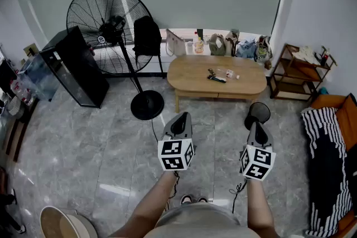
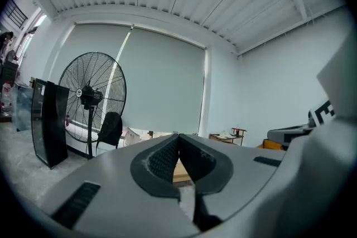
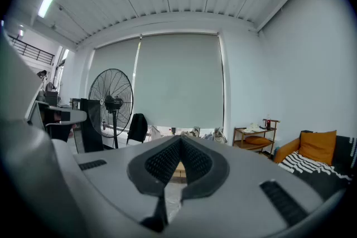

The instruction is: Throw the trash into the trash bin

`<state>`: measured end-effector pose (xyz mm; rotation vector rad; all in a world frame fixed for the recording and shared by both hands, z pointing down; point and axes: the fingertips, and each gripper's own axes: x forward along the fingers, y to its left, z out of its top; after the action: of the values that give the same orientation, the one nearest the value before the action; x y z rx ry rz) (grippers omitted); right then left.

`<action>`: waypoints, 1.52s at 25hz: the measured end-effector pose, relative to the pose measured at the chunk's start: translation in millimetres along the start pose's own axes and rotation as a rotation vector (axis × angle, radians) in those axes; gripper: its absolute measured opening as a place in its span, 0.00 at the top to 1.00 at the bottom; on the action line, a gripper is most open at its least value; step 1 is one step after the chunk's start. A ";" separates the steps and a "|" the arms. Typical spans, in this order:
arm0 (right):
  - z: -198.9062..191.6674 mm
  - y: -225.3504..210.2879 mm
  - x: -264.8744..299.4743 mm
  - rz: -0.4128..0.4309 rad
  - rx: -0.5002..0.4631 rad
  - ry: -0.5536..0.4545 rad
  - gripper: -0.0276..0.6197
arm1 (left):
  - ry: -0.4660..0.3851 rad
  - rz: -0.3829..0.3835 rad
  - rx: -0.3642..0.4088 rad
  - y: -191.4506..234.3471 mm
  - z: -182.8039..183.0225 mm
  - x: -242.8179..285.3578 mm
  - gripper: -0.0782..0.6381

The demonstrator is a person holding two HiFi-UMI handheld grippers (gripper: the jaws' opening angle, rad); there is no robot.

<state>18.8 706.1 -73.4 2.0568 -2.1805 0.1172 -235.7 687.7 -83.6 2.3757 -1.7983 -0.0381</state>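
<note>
Grippers, left (image 1: 182,116) and right (image 1: 257,125), both fully closed and empty, in front of oval wooden coffee table (image 1: 189,82); small litter pieces (image 1: 227,73) on its top, black mesh bin (image 1: 258,112) beside its front.

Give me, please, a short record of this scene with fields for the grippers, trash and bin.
left gripper: jaws shut, empty
right gripper: jaws shut, empty
table: oval, wood, ahead of both grippers
trash: small items on the table, untouched
bin: black, on the floor by the table's right front
fan: stands left of the table
</note>
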 end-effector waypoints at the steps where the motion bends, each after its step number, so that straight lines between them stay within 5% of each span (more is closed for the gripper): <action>1: 0.1 -0.7 -0.4 0.002 0.000 0.000 0.95 | 0.000 0.000 -0.001 -1.3 -0.1 0.4 0.87; 21: -6.9 -1.3 -7.1 -0.016 0.057 -0.016 0.95 | 0.012 0.009 0.000 0.4 -4.3 -10.4 0.87; 24: -6.1 0.4 -7.2 0.001 0.085 -0.021 0.79 | 0.010 0.010 0.000 3.0 -3.4 -11.6 0.87; 38: -15.5 0.5 -3.4 -0.038 0.112 0.001 0.53 | 0.037 0.019 -0.006 27.4 -6.9 -14.2 0.87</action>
<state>19.3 711.9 -58.6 2.1550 -2.1799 0.2408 -265.0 694.8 -74.0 2.3393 -1.8011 0.0026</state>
